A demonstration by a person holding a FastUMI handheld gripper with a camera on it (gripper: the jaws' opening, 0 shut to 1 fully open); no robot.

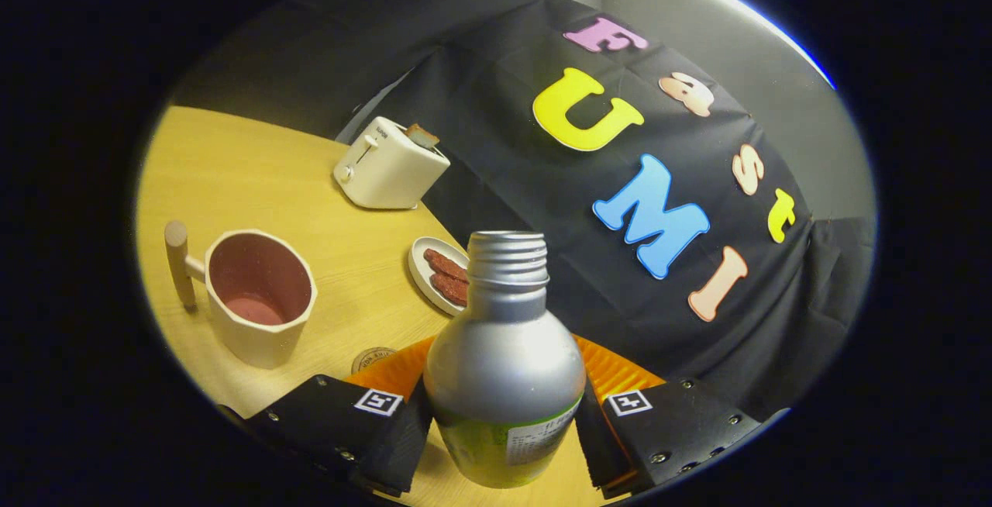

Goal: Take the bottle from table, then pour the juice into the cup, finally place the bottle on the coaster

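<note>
Your gripper (504, 422) squeezes the bottle (504, 367) tight from both sides so it won't slip. The open cup (260, 298) waits near the table's (256, 174) edge, ready for juice.

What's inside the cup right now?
The cup shows a pinkish inner wall and bottom; liquid can't be told. The gripper holds the bottle between its fingers, uncapped, beside the cup.

bottle (504, 367) between jaws, cup (260, 298) left, toaster (390, 164) beyond cup
</note>
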